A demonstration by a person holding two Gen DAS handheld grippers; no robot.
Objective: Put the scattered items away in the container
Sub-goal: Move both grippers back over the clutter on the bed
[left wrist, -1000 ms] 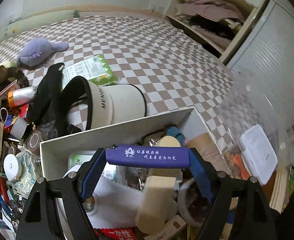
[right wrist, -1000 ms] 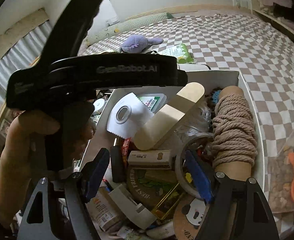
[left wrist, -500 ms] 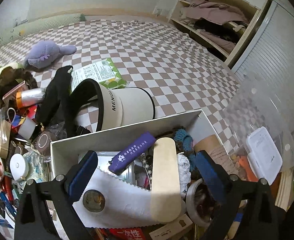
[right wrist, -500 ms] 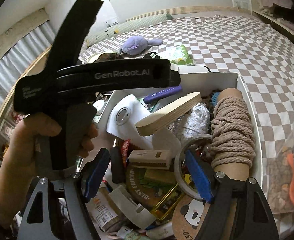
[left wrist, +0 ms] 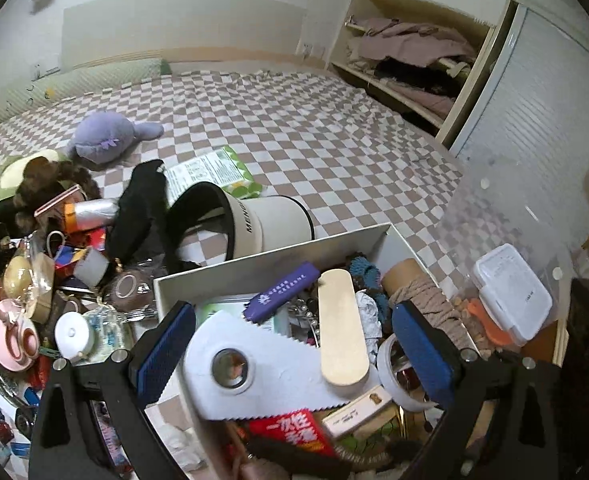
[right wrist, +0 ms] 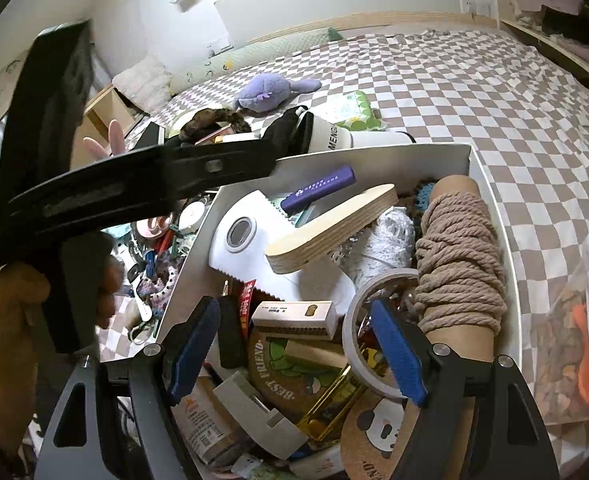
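On the checkered bed (left wrist: pixel 294 128), a white box (left wrist: pixel 270 250) sits packed: rope spool (right wrist: pixel 460 256), wood block (right wrist: pixel 330 228), purple stick (left wrist: pixel 280 294) near its far wall. Clutter (left wrist: pixel 54 280) is still heaped left of the box. Left gripper (left wrist: pixel 294 354) hangs over it, fingers wide apart, empty. Right gripper (right wrist: pixel 294 350) likewise spread wide, nothing held.
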